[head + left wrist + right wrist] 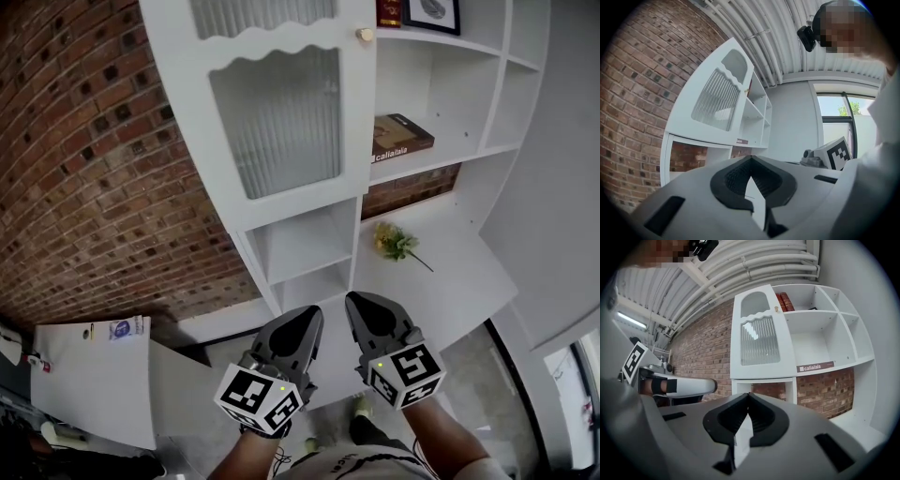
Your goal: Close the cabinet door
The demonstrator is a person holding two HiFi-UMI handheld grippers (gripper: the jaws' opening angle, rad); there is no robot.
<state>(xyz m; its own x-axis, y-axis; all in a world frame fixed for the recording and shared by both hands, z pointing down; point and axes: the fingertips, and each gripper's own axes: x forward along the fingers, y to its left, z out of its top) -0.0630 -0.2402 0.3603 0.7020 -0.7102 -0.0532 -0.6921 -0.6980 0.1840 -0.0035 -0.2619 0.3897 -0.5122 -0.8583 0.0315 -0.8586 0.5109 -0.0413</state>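
We see a bright, evenly lit room. Daylight comes through the window (pixel 834 107), which is blown out almost to white, and a ceiling strip lamp (pixel 630 320) glows in the right gripper view. The ribbed glass of the cabinet door (pixel 281 117) carries a pale sheen and a small patch of glare. Shadows are soft, deepest in the lower bays of the shelf unit (pixel 309 239). Both gripper views bow straight lines strongly and fall to black at the corners; the head view is sharp, though its edges curve too.
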